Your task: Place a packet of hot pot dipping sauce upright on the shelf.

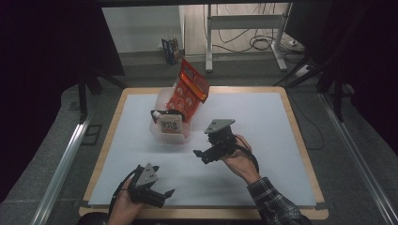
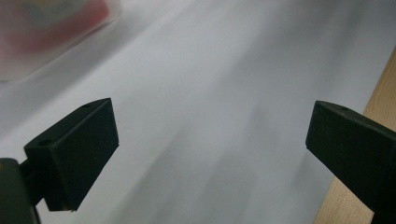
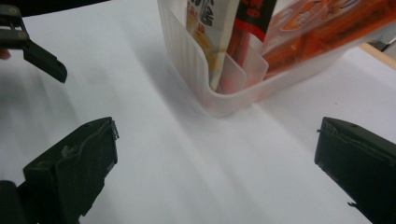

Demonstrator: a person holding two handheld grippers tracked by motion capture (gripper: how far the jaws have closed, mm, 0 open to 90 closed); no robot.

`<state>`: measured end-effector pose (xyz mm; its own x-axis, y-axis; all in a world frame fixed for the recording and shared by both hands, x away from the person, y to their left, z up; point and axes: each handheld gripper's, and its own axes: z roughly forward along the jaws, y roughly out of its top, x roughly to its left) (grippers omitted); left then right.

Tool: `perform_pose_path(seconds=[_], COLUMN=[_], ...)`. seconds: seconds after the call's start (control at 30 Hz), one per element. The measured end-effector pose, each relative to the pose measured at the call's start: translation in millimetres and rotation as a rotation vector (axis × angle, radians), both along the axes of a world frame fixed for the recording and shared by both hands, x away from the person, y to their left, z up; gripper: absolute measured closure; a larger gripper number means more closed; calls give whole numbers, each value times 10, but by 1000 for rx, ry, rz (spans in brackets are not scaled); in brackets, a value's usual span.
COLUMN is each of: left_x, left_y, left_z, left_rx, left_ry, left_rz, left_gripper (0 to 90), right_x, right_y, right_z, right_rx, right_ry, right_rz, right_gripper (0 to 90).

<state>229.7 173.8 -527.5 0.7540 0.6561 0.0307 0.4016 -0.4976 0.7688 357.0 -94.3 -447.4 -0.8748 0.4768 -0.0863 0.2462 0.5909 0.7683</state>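
While our two hand-held grippers wait with nothing in them, a translucent plastic bin (image 1: 159,133) sits toward the far left of the white table mat (image 1: 263,140), holding an orange-red snack bag (image 1: 188,89) that leans up and out over its far rim, and a pale packet (image 1: 170,125) standing at its near end, apparently propped by the walls. We hold the right gripper (image 1: 201,154) just beside the bin, jaws spread wide and aimed at its near corner (image 3: 219,100), a stance that suggests readiness to reach for the bin or its contents. We keep the left gripper (image 1: 165,192) low by the mat's near edge, well apart from the bin, jaws likewise spread over bare mat, seemingly parked clear of the other hand's path.
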Motion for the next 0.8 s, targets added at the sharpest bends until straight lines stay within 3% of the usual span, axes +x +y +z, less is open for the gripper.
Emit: perform_pose_path(seconds=[0.8], left_x=[-6], left_y=[5], left_z=[9], left_rx=[14], left_ry=[-20], left_rz=[0], left_gripper=[23], right_x=[-267], right_y=[-276], right_z=[18], right_rx=[19], right_ry=[-30], right_rz=[-26], right_gripper=[0])
